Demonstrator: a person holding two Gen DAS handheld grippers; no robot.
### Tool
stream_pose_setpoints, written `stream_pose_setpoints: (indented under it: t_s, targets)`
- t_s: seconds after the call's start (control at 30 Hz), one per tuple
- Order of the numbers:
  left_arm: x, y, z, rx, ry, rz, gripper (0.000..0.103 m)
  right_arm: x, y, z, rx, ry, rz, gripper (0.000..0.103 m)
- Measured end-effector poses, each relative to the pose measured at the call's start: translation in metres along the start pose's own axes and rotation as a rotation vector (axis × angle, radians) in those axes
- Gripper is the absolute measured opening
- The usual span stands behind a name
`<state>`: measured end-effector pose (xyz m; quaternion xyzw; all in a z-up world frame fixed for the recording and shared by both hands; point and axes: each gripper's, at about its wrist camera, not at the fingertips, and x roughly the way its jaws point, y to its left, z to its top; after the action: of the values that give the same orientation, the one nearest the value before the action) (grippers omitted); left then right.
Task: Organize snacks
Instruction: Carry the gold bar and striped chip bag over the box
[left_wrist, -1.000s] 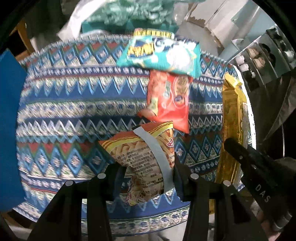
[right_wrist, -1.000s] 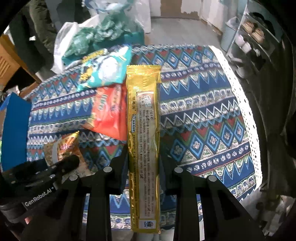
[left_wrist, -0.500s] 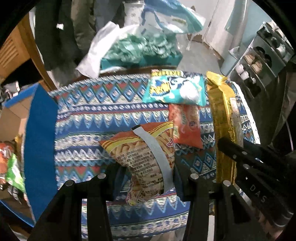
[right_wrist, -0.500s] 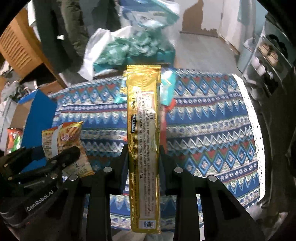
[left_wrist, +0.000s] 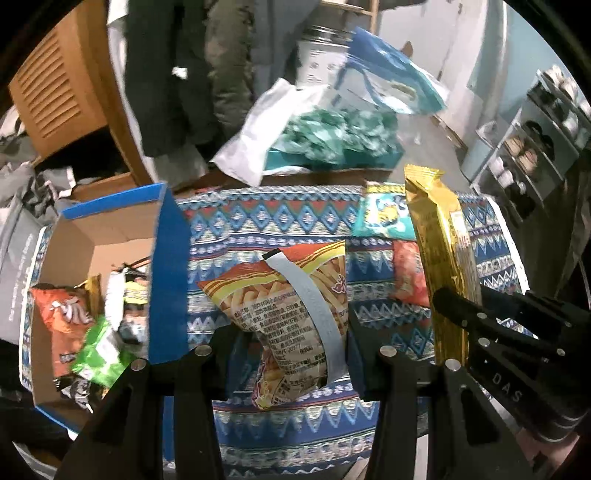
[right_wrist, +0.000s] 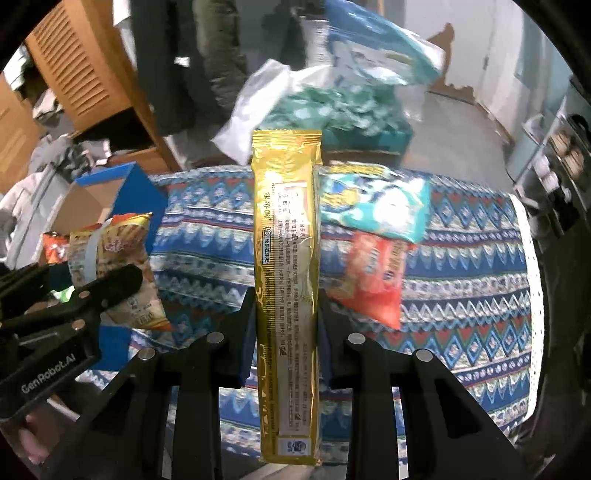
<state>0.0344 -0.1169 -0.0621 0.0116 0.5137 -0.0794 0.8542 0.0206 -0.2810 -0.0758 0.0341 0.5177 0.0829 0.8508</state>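
Observation:
My left gripper (left_wrist: 290, 343) is shut on an orange chip bag (left_wrist: 291, 310) with a pale strip down its front, held above the patterned tablecloth (left_wrist: 258, 221). My right gripper (right_wrist: 284, 325) is shut on a long gold snack pack (right_wrist: 286, 258), seen upright to the right in the left wrist view as gold pack (left_wrist: 441, 254). The chip bag (right_wrist: 114, 273) and left gripper (right_wrist: 107, 288) show at the left of the right wrist view. A teal bag (right_wrist: 380, 206) and a red bag (right_wrist: 373, 277) lie on the cloth. An open blue cardboard box (left_wrist: 110, 266) at the left holds several snack packs.
Beyond the table are a white plastic bag of teal items (left_wrist: 325, 140), hanging dark clothes (left_wrist: 177, 74) and a wooden cabinet (left_wrist: 62, 88). A grey shelf unit (left_wrist: 546, 140) stands at the right. The cloth's lace edge (right_wrist: 533, 280) marks the table's right side.
Both grippers have risen and tilted up with their snacks still held. The open blue box and the room behind have come into view; the teal and red bags now sit lower right.

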Motion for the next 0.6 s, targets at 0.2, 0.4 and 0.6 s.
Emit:
stream_pose_setpoints:
  t_s: [0.2,0.4,0.6]
  targets:
    - [-0.015,0.038,0.001,-0.048,-0.025,0.015,0.047,-0.002,0.037,0.015,-0.057,-0.015,0.03,0.027]
    - [-0.026,0.075,0.0,-0.1,-0.046,0.03,0.047,0.002,0.073,0.027,-0.108,-0.016,0.062,0.027]
    - [-0.031,0.116,-0.005,-0.154,-0.065,0.048,0.047,0.008,0.106,0.038,-0.146,-0.012,0.097,0.027]
